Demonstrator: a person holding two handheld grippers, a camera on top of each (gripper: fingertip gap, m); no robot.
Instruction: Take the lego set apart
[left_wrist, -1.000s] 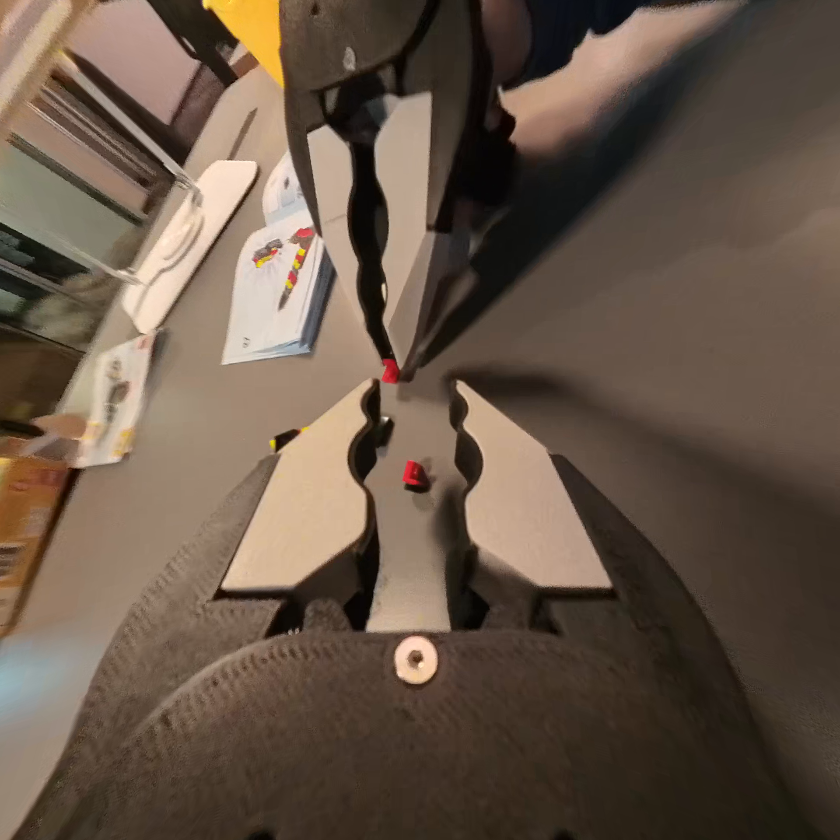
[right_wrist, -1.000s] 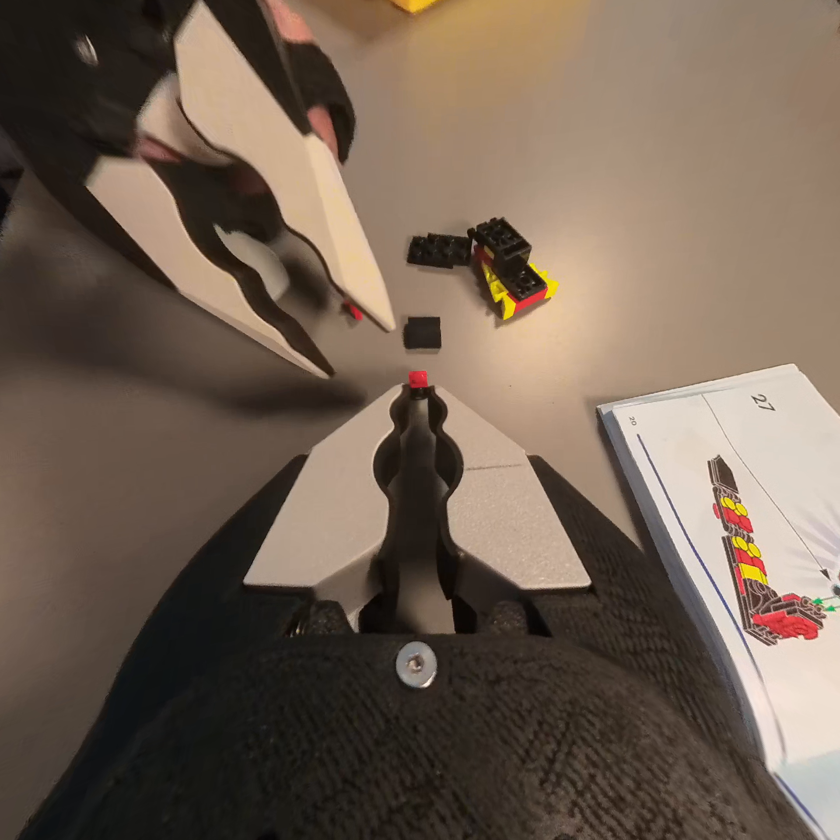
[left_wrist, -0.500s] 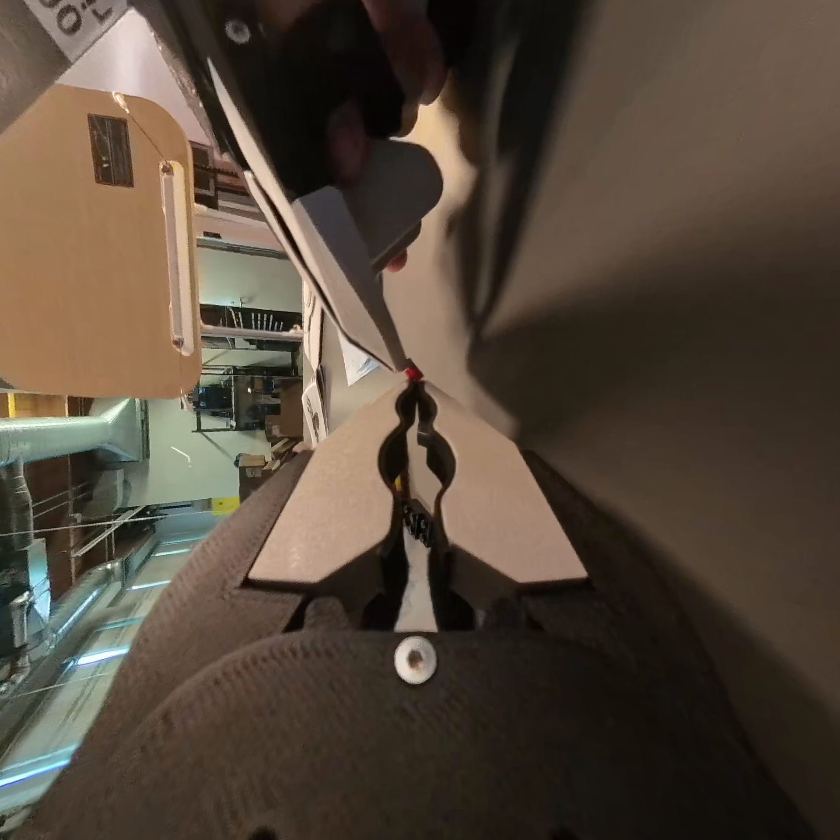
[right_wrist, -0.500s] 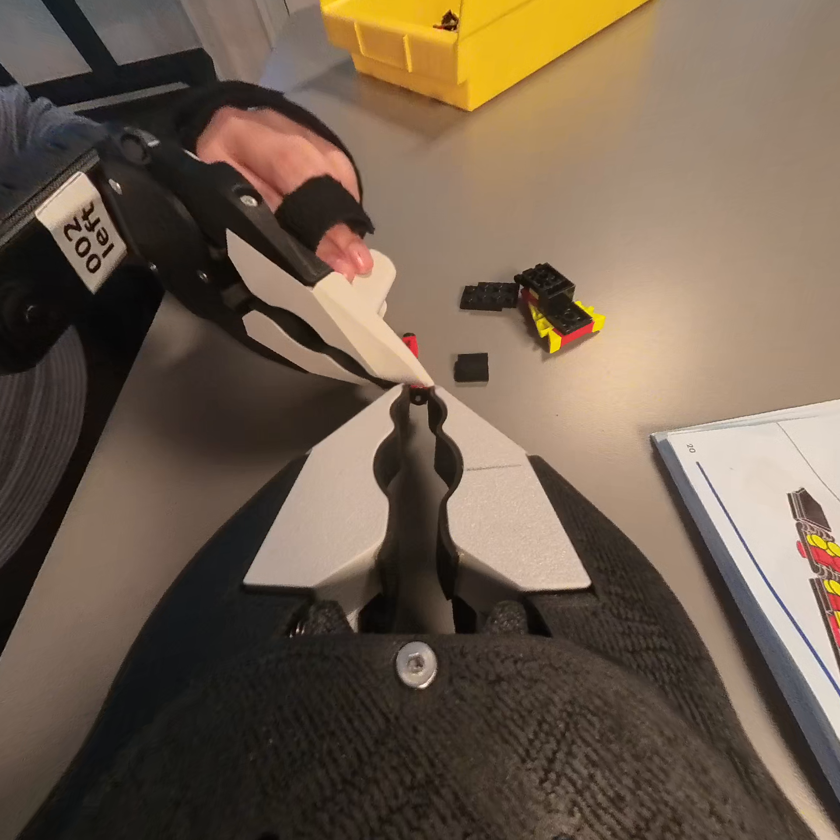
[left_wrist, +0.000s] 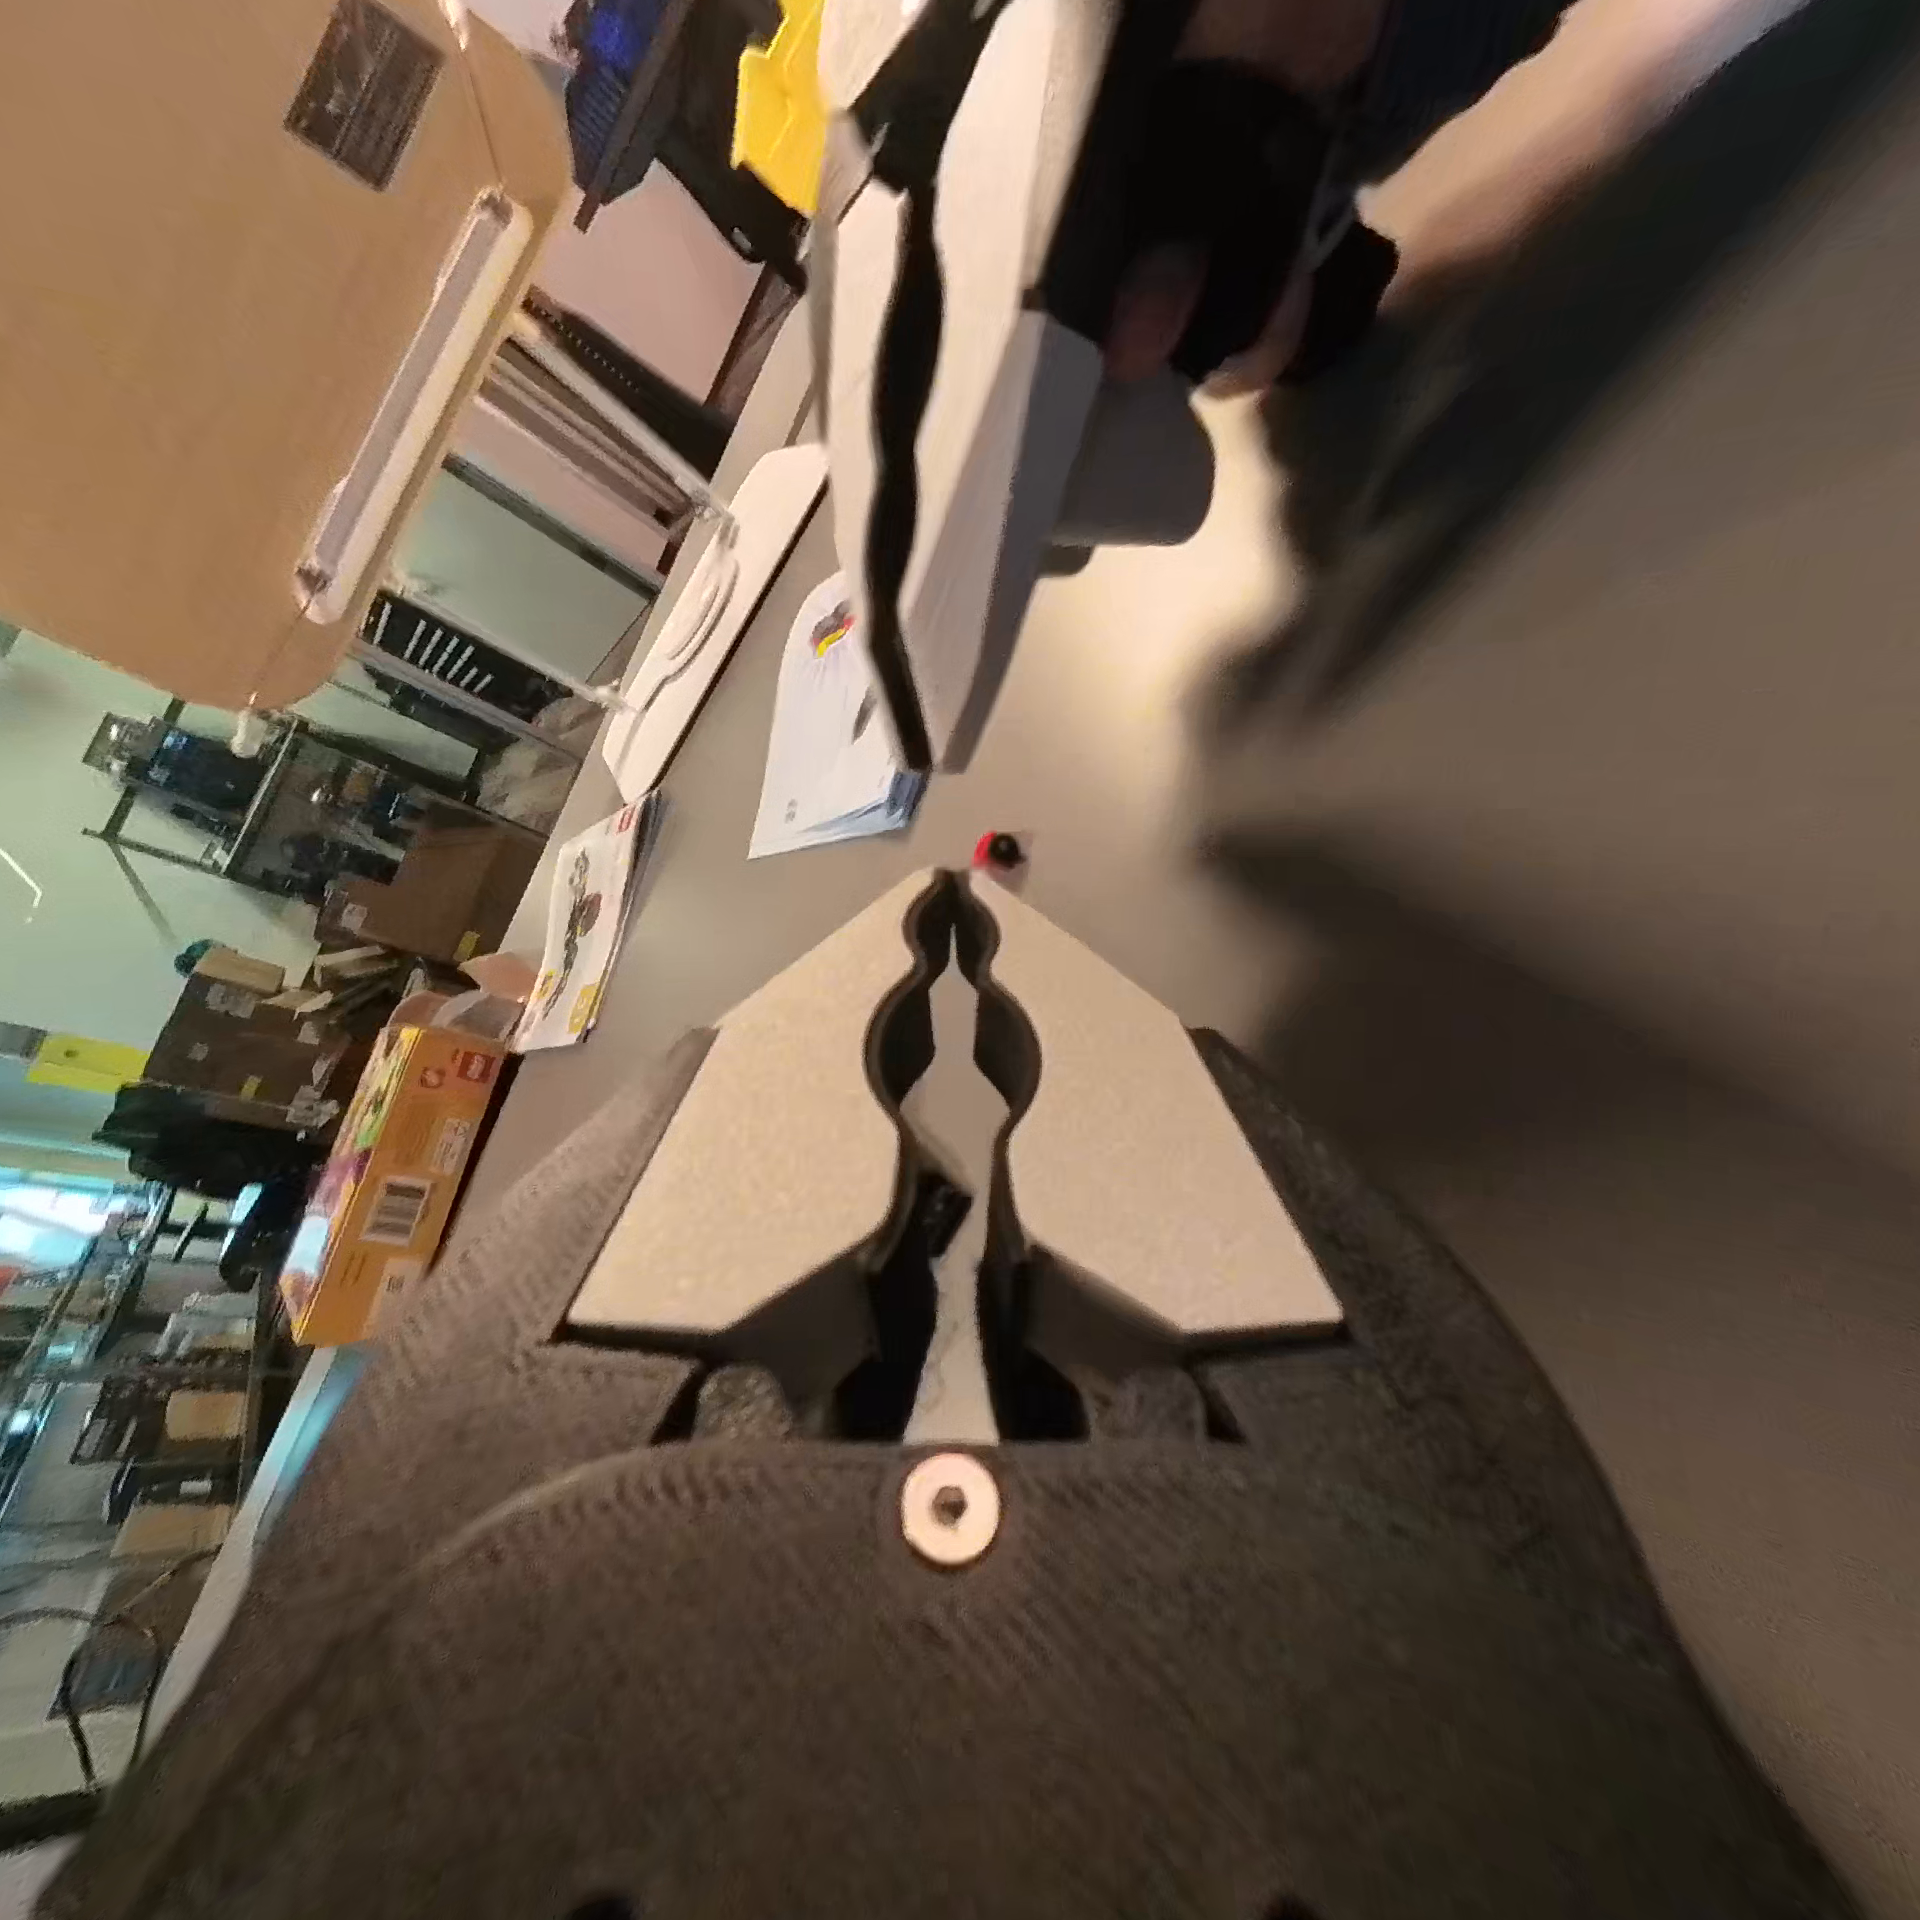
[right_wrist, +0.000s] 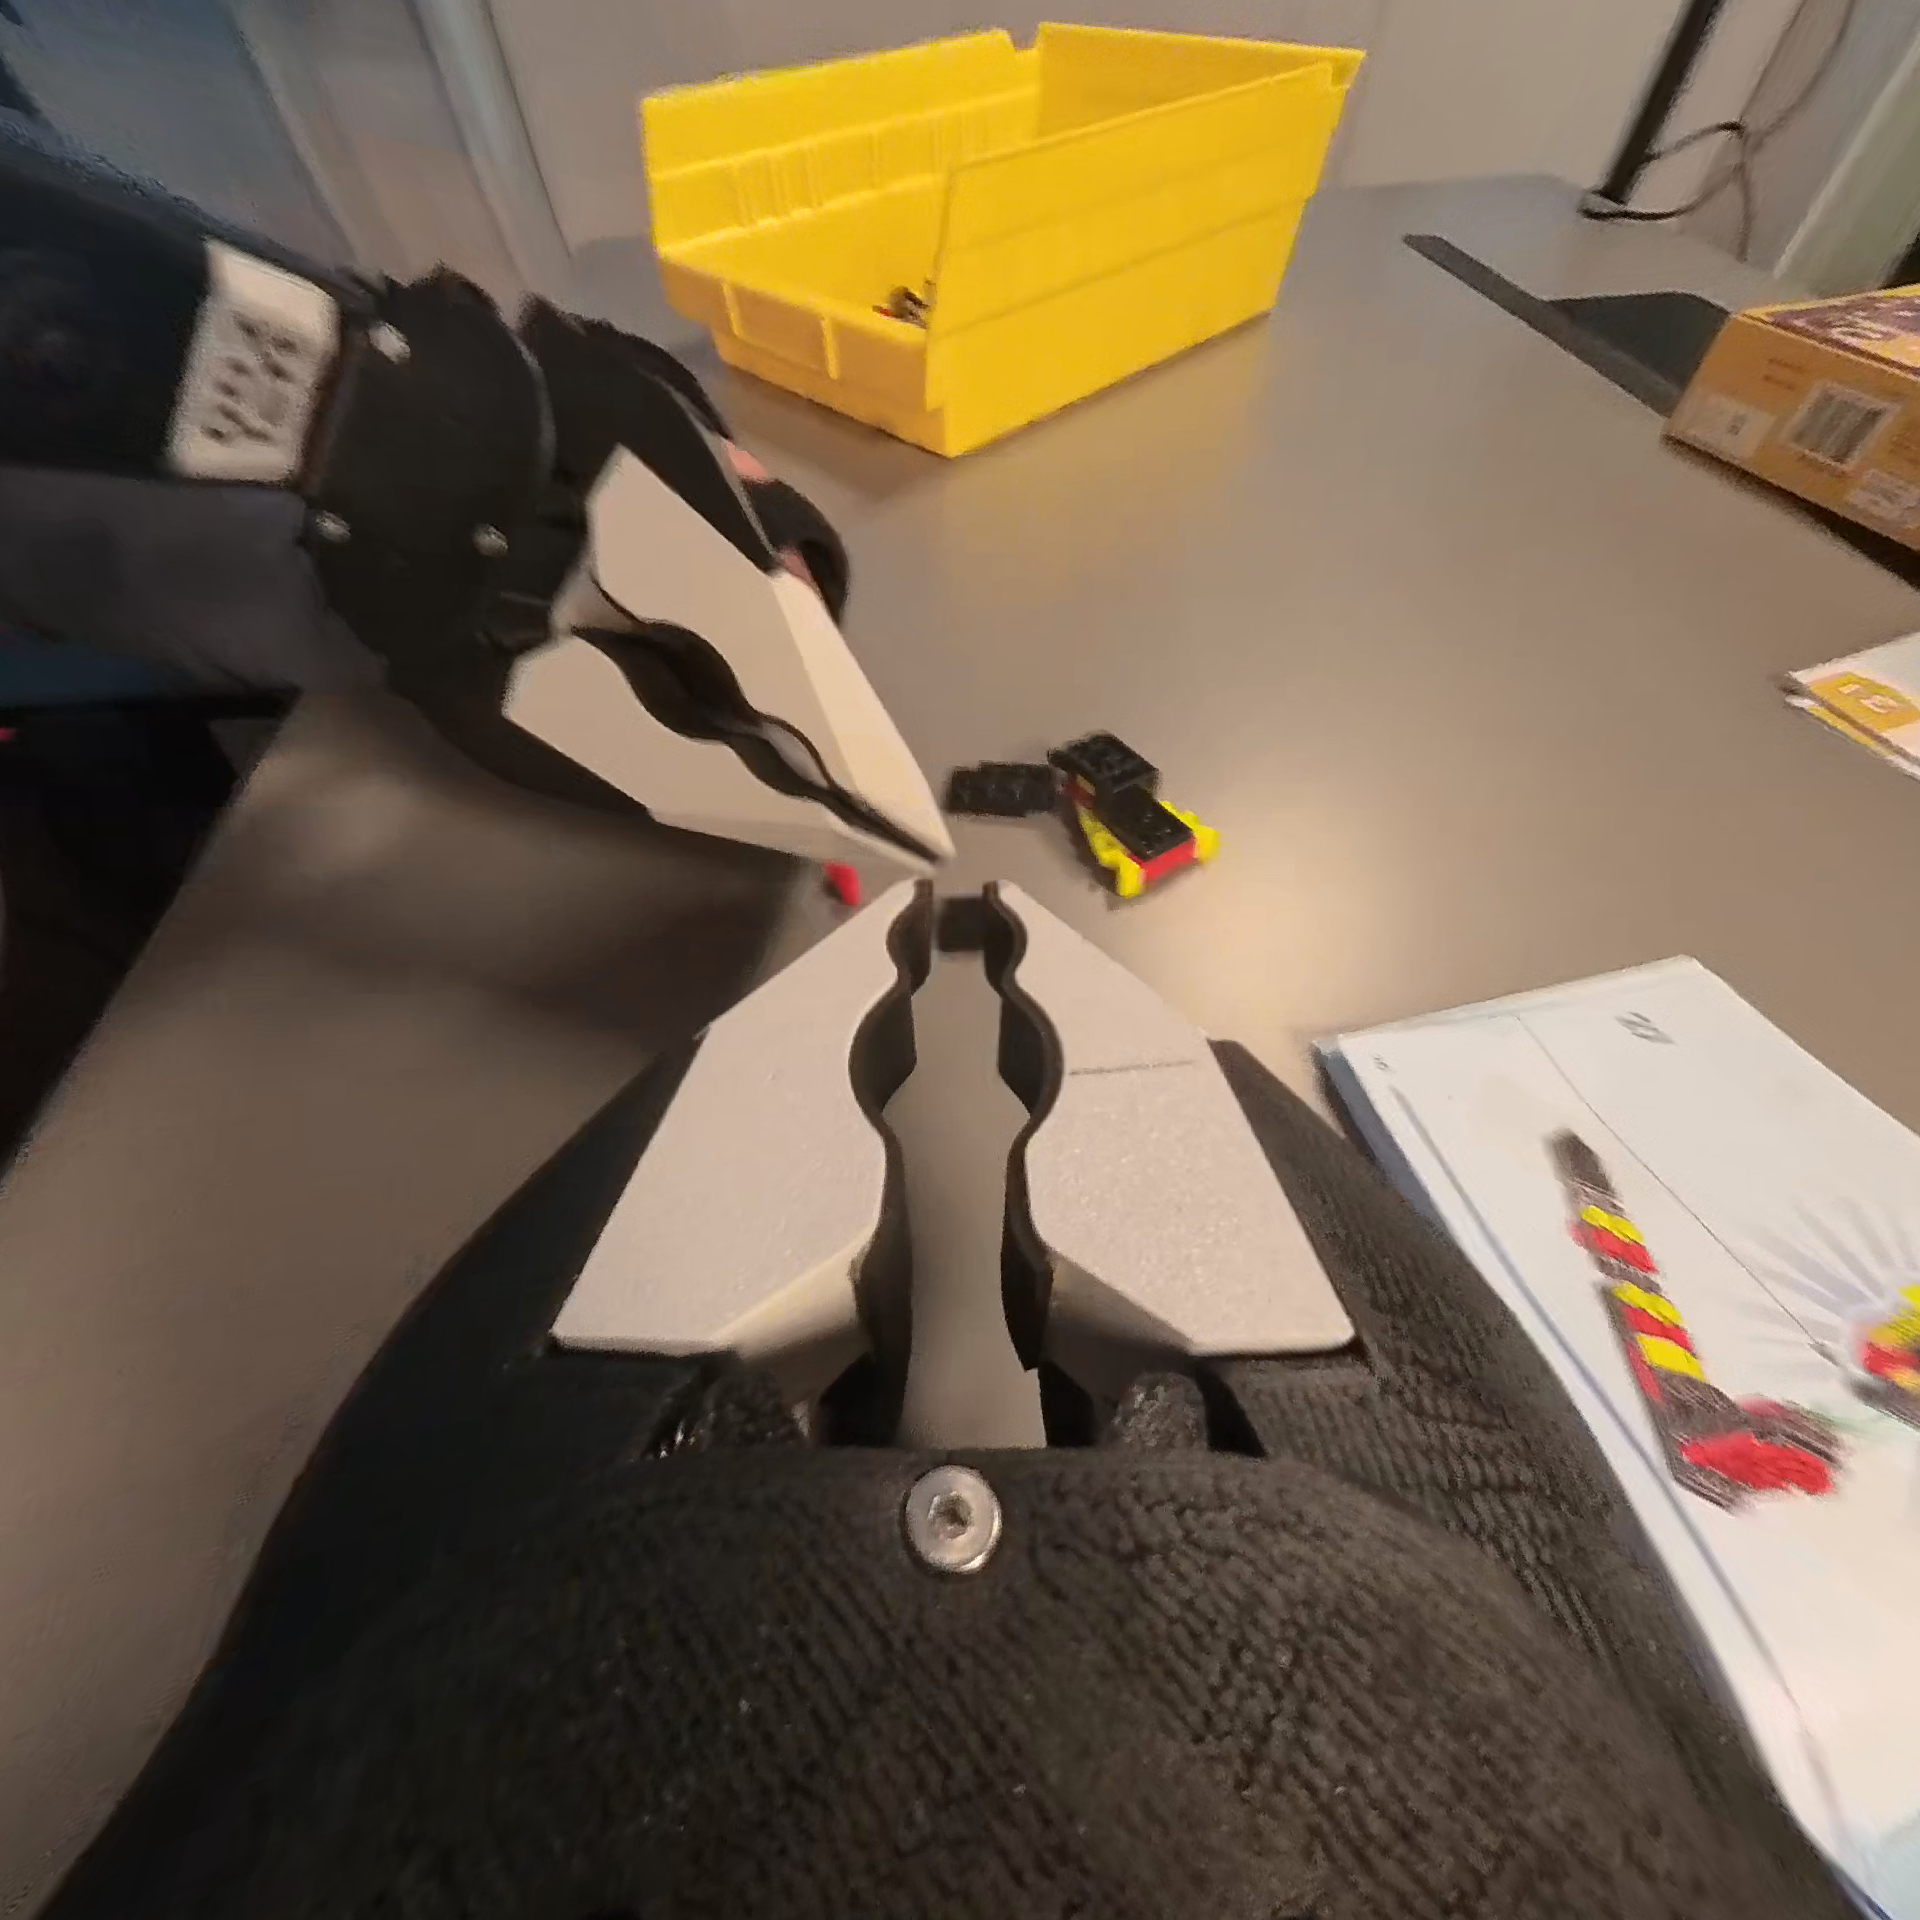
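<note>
A partly stripped lego model (right_wrist: 1132, 831) in black, yellow and red lies on the grey table (right_wrist: 1351, 675). A loose black plate (right_wrist: 997, 787) lies beside it, and a small black piece (right_wrist: 961, 925) shows between my right fingertips, lying on the table beyond them. My right gripper (right_wrist: 956, 888) is open and empty. My left gripper (right_wrist: 935, 854) is shut, tip to tip with it. A small red piece (right_wrist: 842, 881) lies on the table under the left fingers. In the left wrist view the left gripper (left_wrist: 951, 883) is shut. A red piece (left_wrist: 992, 850) sits just past its tip; I cannot tell whether it is held. The right gripper (left_wrist: 920, 753) hangs above.
A yellow bin (right_wrist: 997, 239) stands at the back of the table. An open instruction booklet (right_wrist: 1662, 1299) lies at the right, also seen in the left wrist view (left_wrist: 831, 727). An orange cardboard box (right_wrist: 1818, 416) is at the far right edge; a leaflet (left_wrist: 587, 914) lies nearby. The tips of both grippers are at nearly the same place. From the left gripper's tips to the loose black plate (right_wrist: 997, 787) is close to 7 cm.
Half a second ago both grippers were pinched together on the small red piece. Now the right gripper has opened and the two tips have drawn slightly apart.
</note>
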